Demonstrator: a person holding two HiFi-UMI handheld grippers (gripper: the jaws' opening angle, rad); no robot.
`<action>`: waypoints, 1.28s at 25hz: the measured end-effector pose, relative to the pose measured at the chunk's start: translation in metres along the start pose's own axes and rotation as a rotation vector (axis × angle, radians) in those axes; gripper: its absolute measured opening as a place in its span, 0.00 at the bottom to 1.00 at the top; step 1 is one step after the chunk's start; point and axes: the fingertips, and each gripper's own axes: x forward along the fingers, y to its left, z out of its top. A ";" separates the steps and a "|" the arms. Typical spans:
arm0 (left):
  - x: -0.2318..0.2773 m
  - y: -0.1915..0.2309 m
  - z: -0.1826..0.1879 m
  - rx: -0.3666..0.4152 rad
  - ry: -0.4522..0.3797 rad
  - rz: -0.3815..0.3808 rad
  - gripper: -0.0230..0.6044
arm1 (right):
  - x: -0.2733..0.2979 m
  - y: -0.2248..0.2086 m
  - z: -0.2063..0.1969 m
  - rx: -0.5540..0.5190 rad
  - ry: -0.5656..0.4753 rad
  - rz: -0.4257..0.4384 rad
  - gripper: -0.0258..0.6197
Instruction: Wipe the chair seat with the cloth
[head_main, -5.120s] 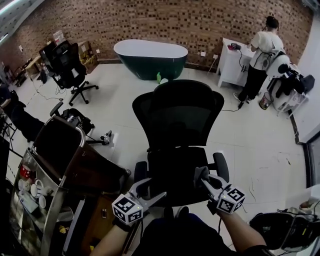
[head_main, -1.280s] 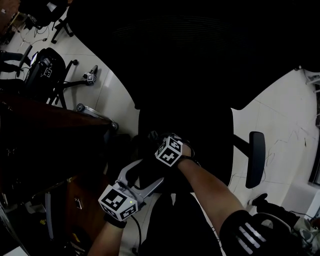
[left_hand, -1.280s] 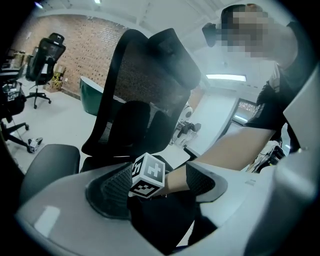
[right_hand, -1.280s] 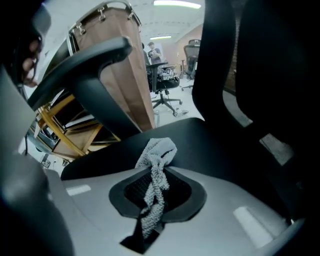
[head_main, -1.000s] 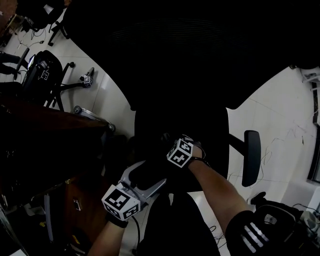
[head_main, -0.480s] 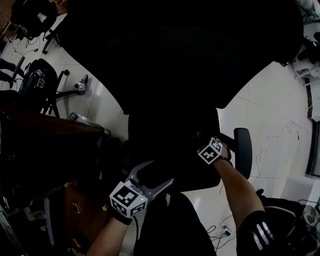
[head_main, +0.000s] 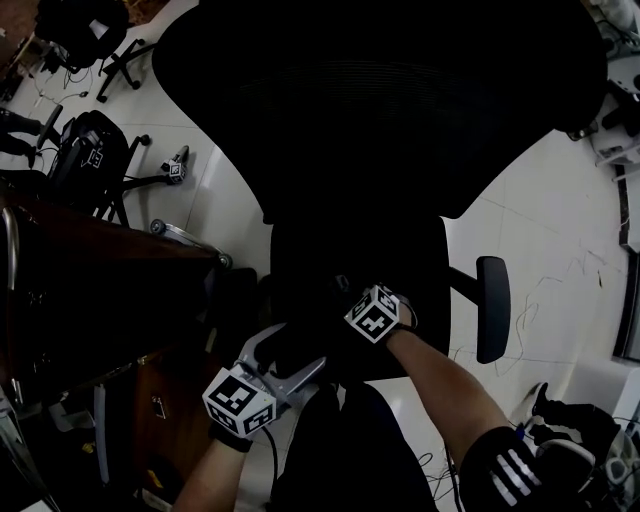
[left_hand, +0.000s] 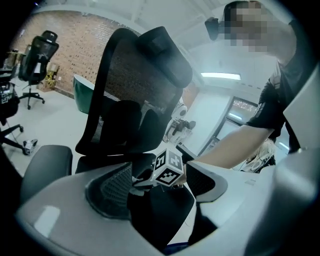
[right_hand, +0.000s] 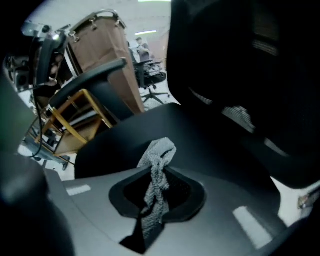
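Over at the left, the left gripper (head_main: 290, 352) hangs by the front-left corner of the chair seat (right_hand: 145, 125), jaws spread wide and nothing between them, so nothing is bracing the chair, and a firm push could make it turn or shift out from under the stroke. It also sits close to the right gripper (right_hand: 156, 192): a sweep back toward that corner could knock the two together. The right gripper is pressed together on the cloth (right_hand: 159, 152), low over the front edge of the seat, left of centre. Only a bunched strip pokes out, so drag may tug it free or leave a narrow streak. Far right, the armrest (head_main: 492, 305) could catch a wide stroke.
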 end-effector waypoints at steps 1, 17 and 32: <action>-0.006 0.002 -0.001 -0.005 0.000 0.012 0.62 | 0.008 0.018 0.013 -0.016 -0.011 0.028 0.11; -0.018 -0.007 -0.031 -0.030 0.018 0.006 0.62 | 0.050 0.092 -0.024 -0.186 0.076 0.130 0.11; 0.034 -0.042 -0.037 0.002 0.085 -0.115 0.62 | -0.046 -0.030 -0.175 0.001 0.236 -0.064 0.11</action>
